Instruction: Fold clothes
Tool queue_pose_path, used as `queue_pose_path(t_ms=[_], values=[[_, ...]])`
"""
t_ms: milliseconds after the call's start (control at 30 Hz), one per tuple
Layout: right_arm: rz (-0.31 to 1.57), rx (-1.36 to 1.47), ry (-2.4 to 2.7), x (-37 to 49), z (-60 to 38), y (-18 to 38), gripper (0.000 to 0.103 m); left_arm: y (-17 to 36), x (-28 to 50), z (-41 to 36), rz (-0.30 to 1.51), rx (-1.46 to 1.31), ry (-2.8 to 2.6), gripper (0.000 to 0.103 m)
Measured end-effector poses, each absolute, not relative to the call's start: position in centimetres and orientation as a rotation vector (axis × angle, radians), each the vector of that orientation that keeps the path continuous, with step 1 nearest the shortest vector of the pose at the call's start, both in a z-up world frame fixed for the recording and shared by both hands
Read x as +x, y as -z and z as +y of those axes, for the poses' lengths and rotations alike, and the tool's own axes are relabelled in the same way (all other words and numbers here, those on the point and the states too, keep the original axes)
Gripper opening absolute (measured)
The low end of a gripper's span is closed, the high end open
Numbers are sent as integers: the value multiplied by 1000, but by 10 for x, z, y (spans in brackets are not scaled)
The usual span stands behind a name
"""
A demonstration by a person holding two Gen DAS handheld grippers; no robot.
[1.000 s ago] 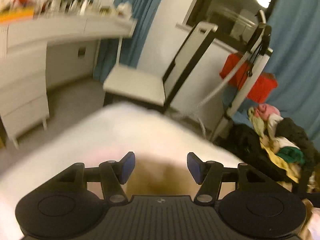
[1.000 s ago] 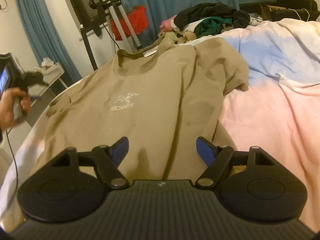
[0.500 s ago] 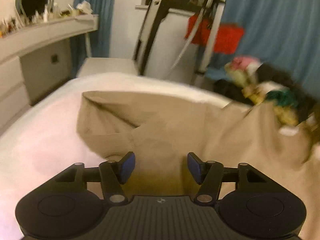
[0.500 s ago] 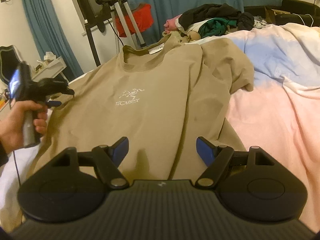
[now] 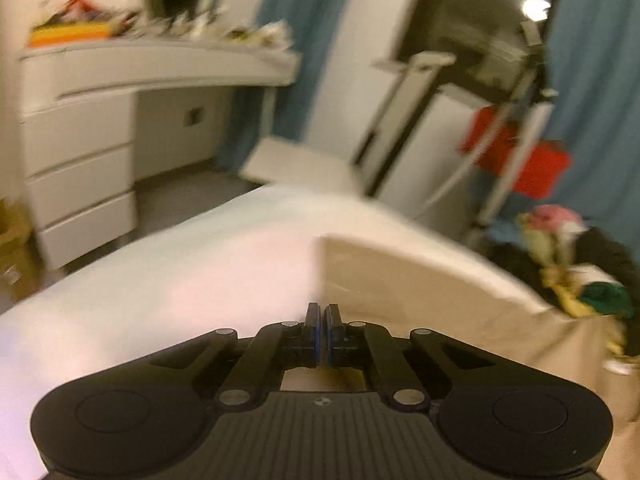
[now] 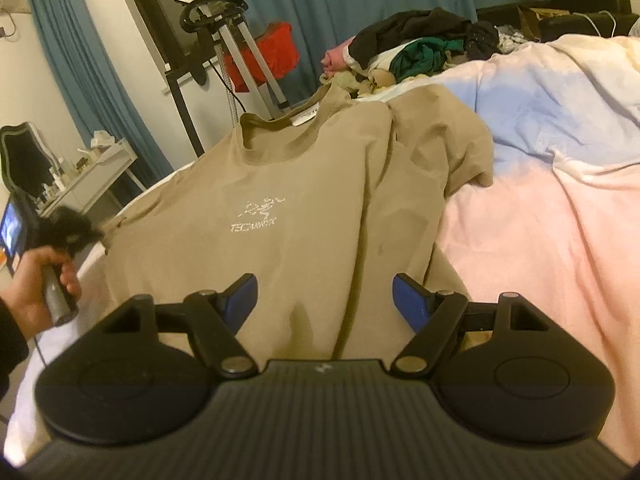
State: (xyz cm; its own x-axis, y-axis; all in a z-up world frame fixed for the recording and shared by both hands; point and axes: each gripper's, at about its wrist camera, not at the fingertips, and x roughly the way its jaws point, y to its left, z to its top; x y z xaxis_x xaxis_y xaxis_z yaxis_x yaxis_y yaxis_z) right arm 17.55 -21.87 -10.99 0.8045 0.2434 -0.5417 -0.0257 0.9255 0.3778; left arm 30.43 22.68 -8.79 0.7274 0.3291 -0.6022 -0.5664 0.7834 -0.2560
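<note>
Left wrist view: the left gripper (image 5: 321, 322) has its jaws pressed together at the near left edge of the tan T-shirt (image 5: 420, 304), which spreads away to the right of the fingertips over the bed (image 5: 168, 280). Blur hides whether fabric is pinched between the pads; I cannot tell.

Right wrist view: the right gripper (image 6: 324, 300) stands wide and empty, hovering over the T-shirt's hem. The shirt lies face up, its long axis running straight ahead from hem to collar. The left hand (image 6: 38, 286) sits at the shirt's left sleeve edge, nearer that side; the bunched right sleeve lies ahead and to the right of the right gripper.
</note>
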Motion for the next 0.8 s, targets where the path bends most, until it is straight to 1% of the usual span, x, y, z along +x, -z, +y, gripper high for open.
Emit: queue_pose_path(t_ms=[67, 133, 167, 200, 233, 267, 300, 367, 467, 600, 700, 733, 800], values=[[624, 368, -144, 175, -221, 110, 76, 97, 291, 238, 590, -500, -525, 3], [624, 374, -144, 175, -224, 110, 76, 96, 271, 239, 597, -513, -478, 7], [624, 378, -146, 175, -226, 110, 76, 93, 260, 236, 623, -514, -450, 16], [624, 384, -146, 175, -228, 110, 76, 89, 248, 233, 649, -516, -420, 34], [625, 390, -146, 175, -231, 110, 76, 85, 234, 231, 680, -527, -379, 42], [625, 396, -147, 174, -233, 110, 76, 81, 218, 226, 704, -534, -347, 53], [626, 402, -151, 173, -235, 109, 76, 77, 202, 218, 738, -533, -325, 60], [627, 411, -157, 170, -240, 106, 76, 73, 168, 199, 830, -521, -289, 67], [639, 425, -167, 162, -249, 101, 76, 77, 122, 178, 975, -487, -255, 68], [660, 416, -200, 139, -261, 91, 77, 87, 72, 163, 1030, -497, -218, 69], [715, 476, -251, 121, -272, 87, 76, 84, 57, 157, 1046, -474, -190, 69], [724, 504, -251, 114, -276, 86, 77, 83, 52, 155, 1046, -468, -177, 71], [751, 553, -244, 101, -281, 85, 77, 86, 43, 155, 1081, -488, -150, 72]])
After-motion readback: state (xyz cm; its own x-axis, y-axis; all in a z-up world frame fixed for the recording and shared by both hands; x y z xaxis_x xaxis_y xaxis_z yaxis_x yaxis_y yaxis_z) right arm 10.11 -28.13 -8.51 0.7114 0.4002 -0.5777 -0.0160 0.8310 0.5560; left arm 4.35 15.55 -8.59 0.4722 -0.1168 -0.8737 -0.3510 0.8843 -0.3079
